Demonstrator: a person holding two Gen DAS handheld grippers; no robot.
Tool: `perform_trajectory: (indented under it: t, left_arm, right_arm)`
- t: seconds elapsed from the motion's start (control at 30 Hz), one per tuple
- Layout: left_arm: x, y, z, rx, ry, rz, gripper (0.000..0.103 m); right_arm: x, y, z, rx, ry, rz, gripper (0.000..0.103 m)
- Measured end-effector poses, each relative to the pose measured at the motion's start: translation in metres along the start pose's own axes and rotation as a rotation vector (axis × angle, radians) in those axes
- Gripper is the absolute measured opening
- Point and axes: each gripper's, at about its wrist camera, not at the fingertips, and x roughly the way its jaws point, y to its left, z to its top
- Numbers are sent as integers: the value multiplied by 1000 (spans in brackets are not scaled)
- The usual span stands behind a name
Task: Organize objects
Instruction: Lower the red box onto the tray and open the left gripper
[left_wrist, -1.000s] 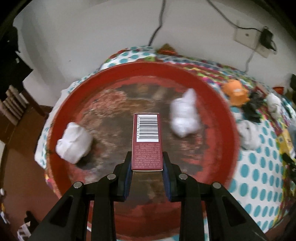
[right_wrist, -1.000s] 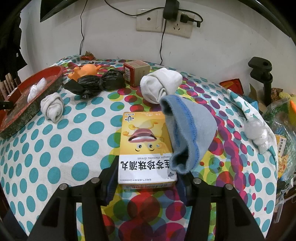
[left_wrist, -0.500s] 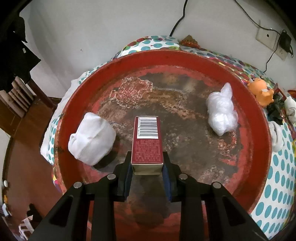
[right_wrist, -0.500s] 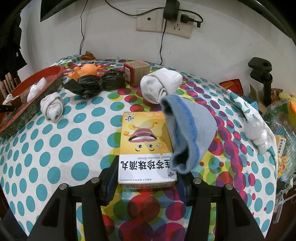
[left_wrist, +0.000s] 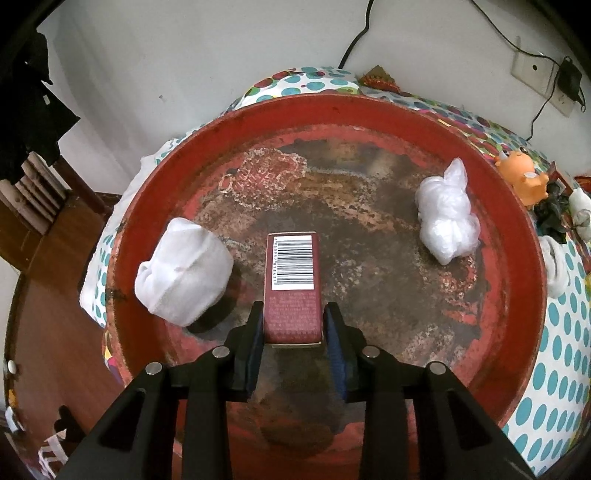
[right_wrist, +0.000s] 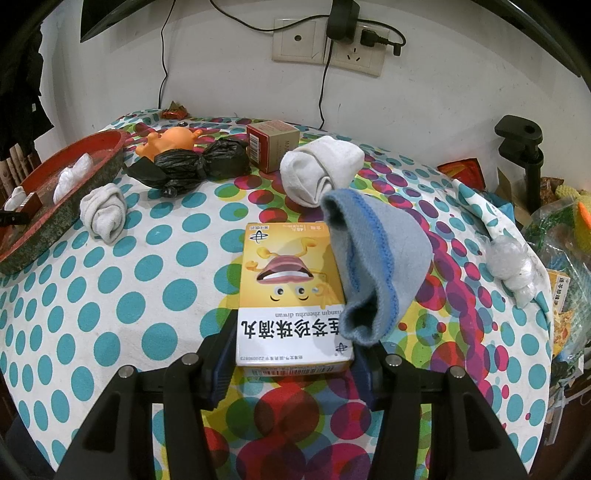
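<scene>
Red-rimmed tray (left_wrist: 517, 229) already holds a rolled white sock (left_wrist: 183, 273) left of the left gripper (left_wrist: 293, 325), a knotted clear bag (left_wrist: 445, 225) to its right, and the maroon barcode box (left_wrist: 293, 284) clamped between its jaws, apparently at or near the tray floor and unreleased. Right gripper (right_wrist: 293, 354) grips a yellow medicine box (right_wrist: 288, 295) with a blue sock (right_wrist: 376, 266) draped over its right side; a grey sock (right_wrist: 103, 212), black bag (right_wrist: 195, 164), orange toy (right_wrist: 166, 140) and white sock (right_wrist: 319, 171) ahead remain unsorted.

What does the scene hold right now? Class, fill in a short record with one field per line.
left hand-held gripper: shut on maroon barcoded box, over red tray
right hand-held gripper: shut on yellow medicine box
in tray: rolled white sock, clear plastic bag bundle
on yellow medicine box: blue sock
tablecloth: polka-dot
</scene>
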Motion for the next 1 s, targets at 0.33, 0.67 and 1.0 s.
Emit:
perform_trajectory:
  t: [0.33,0.67,1.0]
  left_arm:
    - [-10,-3,-2,25,-36,6,55]
    - [-37,-4,-9,72,-101,0,69]
    - [-65,21,-19,3,-184,-17,89]
  right_arm:
    - [0,1,0,-1,0,0,54]
    - [-1,0,-1,-3,-1,-4,54]
    - [-1,3,0,-33,-7,-41,54]
